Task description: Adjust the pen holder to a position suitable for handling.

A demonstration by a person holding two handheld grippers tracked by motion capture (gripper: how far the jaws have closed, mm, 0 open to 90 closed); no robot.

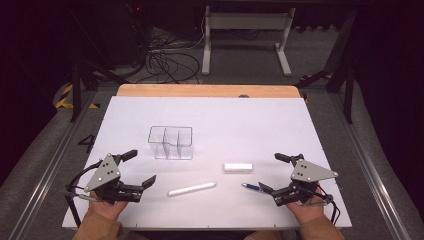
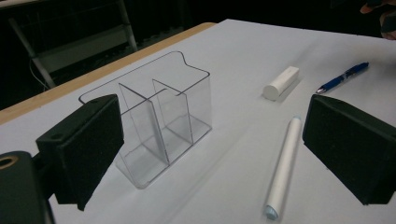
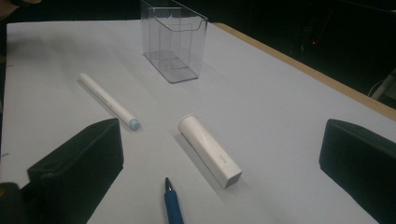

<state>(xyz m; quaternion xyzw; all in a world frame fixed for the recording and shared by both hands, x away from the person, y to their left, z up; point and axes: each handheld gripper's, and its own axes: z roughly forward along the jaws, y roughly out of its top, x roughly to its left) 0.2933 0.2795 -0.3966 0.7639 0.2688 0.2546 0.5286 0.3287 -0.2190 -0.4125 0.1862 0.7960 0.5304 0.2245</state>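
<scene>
A clear plastic organizer [image 1: 170,142] [image 2: 159,121] [image 3: 175,42] with three compartments stands upright on the white tabletop [image 1: 225,120], left of centre. In front of it lie a white marker [image 1: 192,189] [image 2: 285,165] [image 3: 108,100], a short white block [image 1: 238,167] [image 2: 281,82] [image 3: 210,151] and a blue pen [image 1: 251,187] [image 2: 343,77] [image 3: 173,205]. My left gripper [image 1: 140,166] [image 2: 212,128] is open at the near left, facing the organizer and marker, with nothing between its jaws. At the near right my right gripper [image 1: 271,172] [image 3: 222,135] is open, just beside the pen, touching nothing.
A strip of wood [image 1: 207,90] edges the far side of the table. Beyond it on the floor are tangled cables [image 1: 167,60] and a white stand [image 1: 245,35]. Metal rails [image 1: 50,165] run along both sides of the table.
</scene>
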